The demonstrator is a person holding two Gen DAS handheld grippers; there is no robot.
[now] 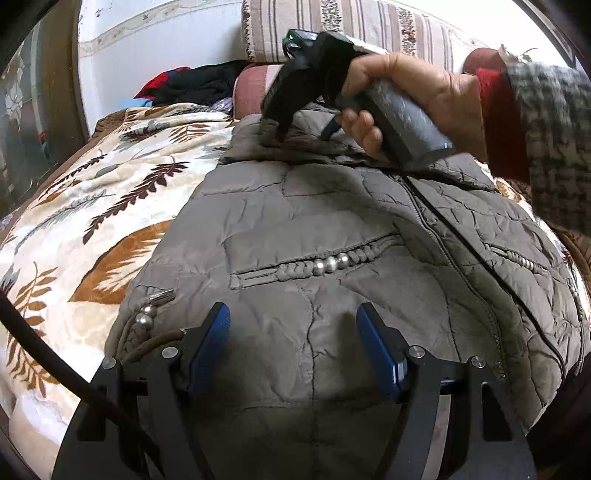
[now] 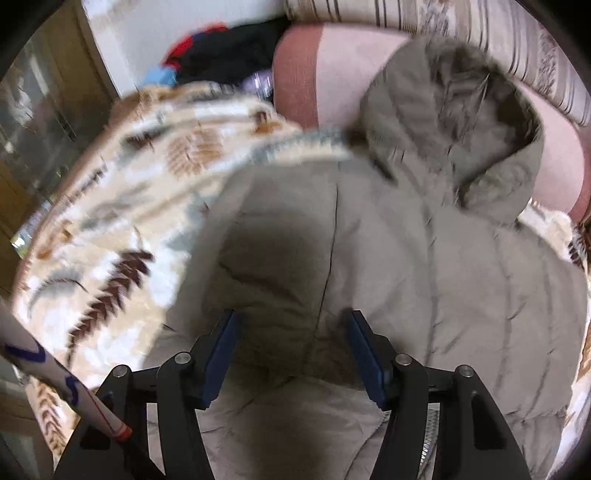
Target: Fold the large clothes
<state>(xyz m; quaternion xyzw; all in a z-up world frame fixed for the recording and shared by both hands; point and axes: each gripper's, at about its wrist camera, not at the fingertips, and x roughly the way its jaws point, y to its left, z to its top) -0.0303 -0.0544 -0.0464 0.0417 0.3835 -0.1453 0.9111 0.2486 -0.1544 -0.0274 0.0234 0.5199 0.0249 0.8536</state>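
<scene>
A grey-brown quilted hooded jacket (image 1: 332,229) lies front up on a leaf-patterned blanket (image 1: 92,206), zipper running down its right side. My left gripper (image 1: 291,314) is open just above the jacket's lower front, near a beaded pocket trim (image 1: 328,263). The right gripper (image 1: 280,125), held by a hand, points down onto the jacket's upper part near the collar. In the right wrist view, which is blurred, the right gripper (image 2: 291,321) is open over the jacket (image 2: 406,258), with the fur-lined hood (image 2: 480,122) beyond.
A pink and striped sofa back (image 1: 369,26) stands behind the jacket. A pile of dark and red clothes (image 1: 192,85) lies at the back left. A white wall and a glass cabinet (image 1: 22,122) are on the left.
</scene>
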